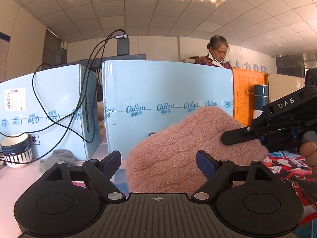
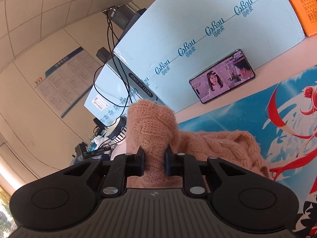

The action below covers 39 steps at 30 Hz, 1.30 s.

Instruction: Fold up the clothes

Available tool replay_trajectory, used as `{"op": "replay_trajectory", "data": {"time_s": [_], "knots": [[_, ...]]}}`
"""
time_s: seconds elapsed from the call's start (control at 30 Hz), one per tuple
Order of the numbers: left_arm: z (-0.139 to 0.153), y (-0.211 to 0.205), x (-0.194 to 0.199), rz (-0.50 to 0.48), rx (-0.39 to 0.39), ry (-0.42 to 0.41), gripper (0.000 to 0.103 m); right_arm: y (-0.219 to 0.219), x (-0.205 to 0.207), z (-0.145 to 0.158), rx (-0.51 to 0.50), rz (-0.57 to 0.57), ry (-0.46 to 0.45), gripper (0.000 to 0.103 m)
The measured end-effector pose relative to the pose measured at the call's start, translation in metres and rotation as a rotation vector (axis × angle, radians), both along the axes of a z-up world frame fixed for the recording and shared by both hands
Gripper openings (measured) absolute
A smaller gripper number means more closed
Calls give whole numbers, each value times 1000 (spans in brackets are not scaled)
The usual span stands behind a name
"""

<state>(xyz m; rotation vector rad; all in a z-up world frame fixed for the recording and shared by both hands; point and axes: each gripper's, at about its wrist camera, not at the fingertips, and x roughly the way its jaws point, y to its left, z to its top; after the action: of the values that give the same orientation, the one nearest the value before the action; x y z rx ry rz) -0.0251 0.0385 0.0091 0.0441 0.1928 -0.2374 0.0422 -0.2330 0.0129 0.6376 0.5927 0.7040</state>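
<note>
I see a dusty-pink cable-knit sweater (image 1: 178, 148) against pale blue boxes (image 1: 168, 91) printed with teal logos. My mat (image 2: 247, 111) is sky blue with red swirls, the panel (image 1: 247, 91) orange, the cup (image 1: 16, 150) navy-and-white striped.

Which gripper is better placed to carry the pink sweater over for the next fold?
Right. The right gripper is clamped on a bunch of the pink sweater, lifting it. The left gripper is open, holding nothing.

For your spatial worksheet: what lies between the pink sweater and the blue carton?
A phone, leaning on the blue carton, with bare tabletop before the pink sweater; the right wrist view shows it.
</note>
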Motion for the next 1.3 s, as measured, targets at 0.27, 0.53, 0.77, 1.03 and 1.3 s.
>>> {"op": "replay_trajectory", "data": {"time_s": [0.27,0.53,0.77,1.03,1.3], "knots": [[-6,-7,73,26,-49,175,87,-31,22,-38,-32,-195,188,17],[-34,-26,112,78,1,338,88,-36,21,-57,-68,-218,173,18],[-24,18,96,18,-348,397,90,-38,14,-59,-72,-217,127,55],[-37,18,70,-22,-439,491,91,-26,9,-60,-128,-204,129,52],[-29,7,38,-47,-431,504,64,-37,-9,-61,-43,-164,192,39]]}}
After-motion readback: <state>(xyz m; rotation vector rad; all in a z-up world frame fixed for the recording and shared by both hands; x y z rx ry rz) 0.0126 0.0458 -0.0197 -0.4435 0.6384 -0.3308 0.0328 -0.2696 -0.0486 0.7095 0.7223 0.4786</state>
